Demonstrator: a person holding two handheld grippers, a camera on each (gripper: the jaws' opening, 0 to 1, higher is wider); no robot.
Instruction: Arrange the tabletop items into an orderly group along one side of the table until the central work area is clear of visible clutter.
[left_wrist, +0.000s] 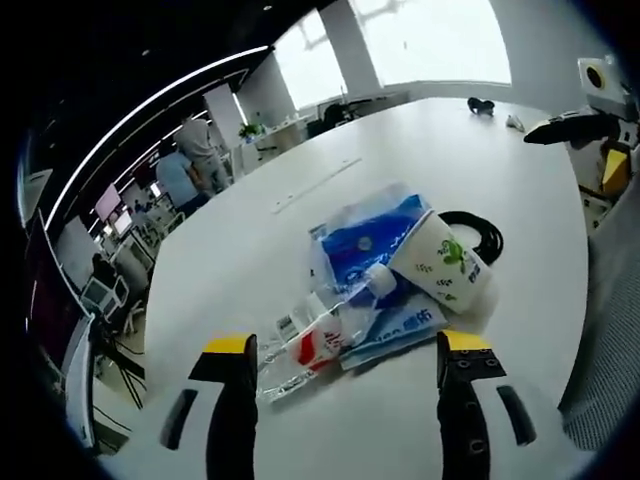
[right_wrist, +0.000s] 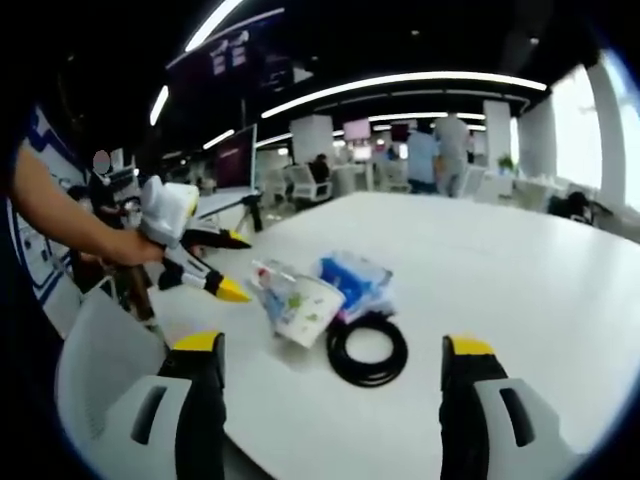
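Observation:
A heap of items lies on the white table (left_wrist: 300, 150): a blue pouch (left_wrist: 368, 240), a white paper cup with green print (left_wrist: 447, 262) on its side, a coiled black cable (left_wrist: 484, 236), a red-and-white packet (left_wrist: 318, 345) and a blue-and-white packet (left_wrist: 405, 325). My left gripper (left_wrist: 347, 345) stands open just short of the heap, empty. In the right gripper view the cup (right_wrist: 305, 310), cable (right_wrist: 367, 350) and blue pouch (right_wrist: 355, 275) lie ahead of my open, empty right gripper (right_wrist: 333, 345). A hand holds the left gripper (right_wrist: 238, 266) open beside the heap. The right gripper (left_wrist: 560, 128) reaches in at top right.
A clear plastic wrapper (left_wrist: 280, 372) lies nearest the left jaw. A small dark object (left_wrist: 480, 103) sits far across the table. A grey chair (right_wrist: 100, 380) stands at the table's edge. People (right_wrist: 435, 150) and desks fill the office behind.

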